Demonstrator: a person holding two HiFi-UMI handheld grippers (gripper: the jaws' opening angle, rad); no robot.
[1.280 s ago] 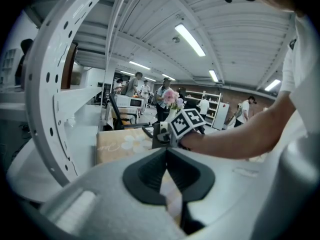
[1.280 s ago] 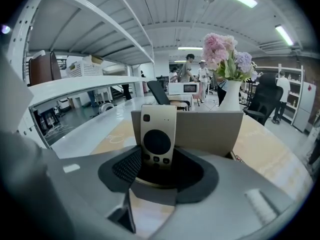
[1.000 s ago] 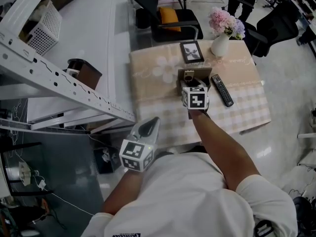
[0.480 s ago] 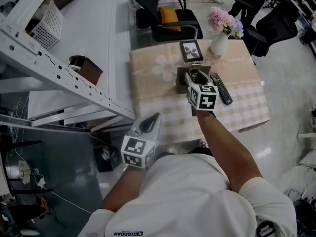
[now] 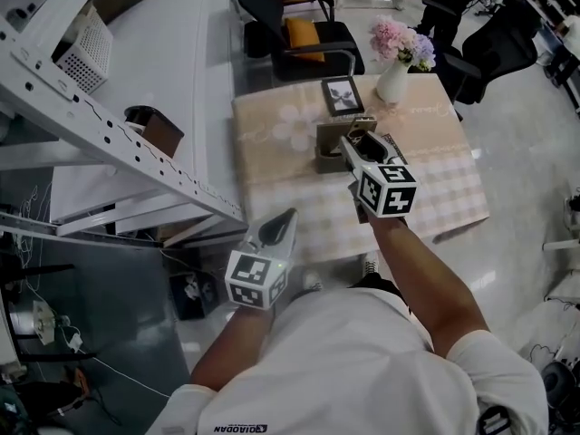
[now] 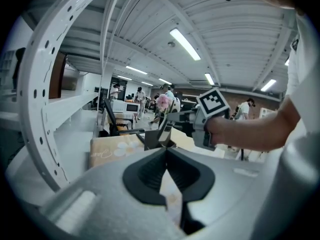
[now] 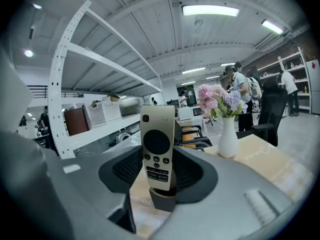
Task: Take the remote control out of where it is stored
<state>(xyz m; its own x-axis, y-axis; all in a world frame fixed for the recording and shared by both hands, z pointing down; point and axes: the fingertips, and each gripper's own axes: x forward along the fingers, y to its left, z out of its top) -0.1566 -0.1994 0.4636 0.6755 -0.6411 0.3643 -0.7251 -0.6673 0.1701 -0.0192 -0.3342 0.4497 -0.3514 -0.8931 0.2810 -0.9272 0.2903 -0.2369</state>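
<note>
- White metal rack [image 5: 109, 139] far left, perforated basket [image 5: 80, 54] up on one shelf, brown box [image 5: 163, 134] lower down.
- Left gripper [image 5: 286, 217] low and close to the body, short of the table [image 5: 272, 152], jaws pressed together with nothing between them.
- Beige cloth over that table, with a black chair [image 5: 272, 7] and its orange cushion [image 5: 304, 33] beyond the far edge.
- Brown holder [image 5: 326, 143] standing near the table's middle, picture frame [image 5: 342, 96] just behind it.
- Right gripper [image 5: 361, 145] up over the holder, jaws clamped on the gold remote control [image 7: 157, 144], which stands upright, held by its lower half, buttons facing the camera.
- Remote's bottom end right at the holder's mouth in the right gripper view; fully clear of it or not, cannot tell.
- White vase [image 5: 392, 82] of pink and purple flowers at the far right corner of the table.
</note>
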